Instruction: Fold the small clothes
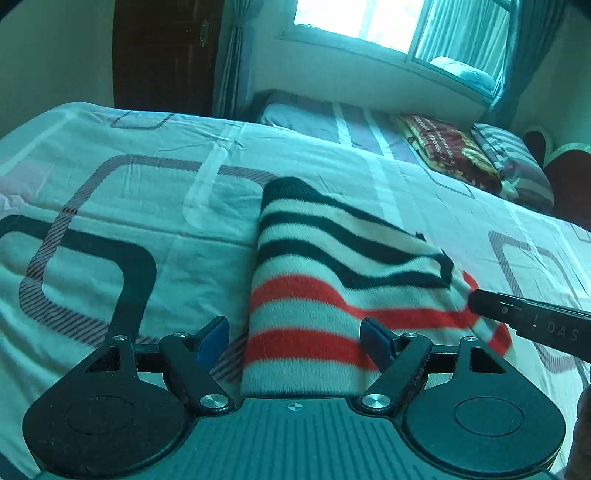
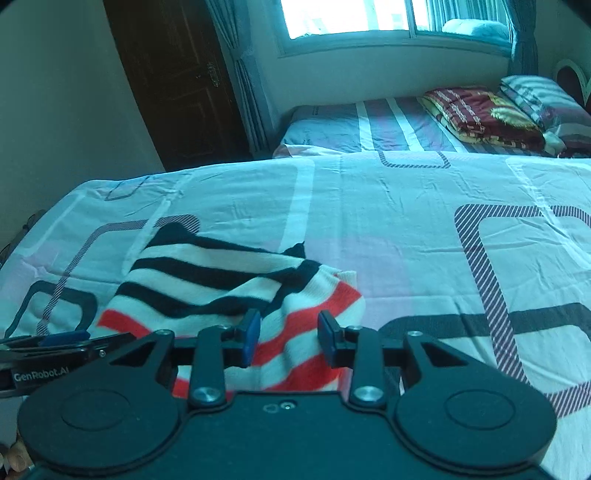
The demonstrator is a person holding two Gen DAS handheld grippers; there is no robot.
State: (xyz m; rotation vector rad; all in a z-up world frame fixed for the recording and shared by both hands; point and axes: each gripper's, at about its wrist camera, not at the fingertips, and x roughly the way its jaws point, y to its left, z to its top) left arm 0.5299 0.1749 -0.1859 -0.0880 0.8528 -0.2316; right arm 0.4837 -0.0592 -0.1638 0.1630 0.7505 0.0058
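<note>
One striped garment folded on bed. Two grippers: left gripper jaws spread wide, right gripper jaws parted, both holding nothing.

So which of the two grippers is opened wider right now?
The left gripper: its blue pads straddle almost the full width of the striped garment. The right gripper is open too, but with a visibly narrower gap.

Your daylight comes from the window at the back, blown out to white glare in both views. A teal cast tints everything. Fisheye bending curves the bed edges and darkens the corners; the striped garment looks slightly soft.
</note>
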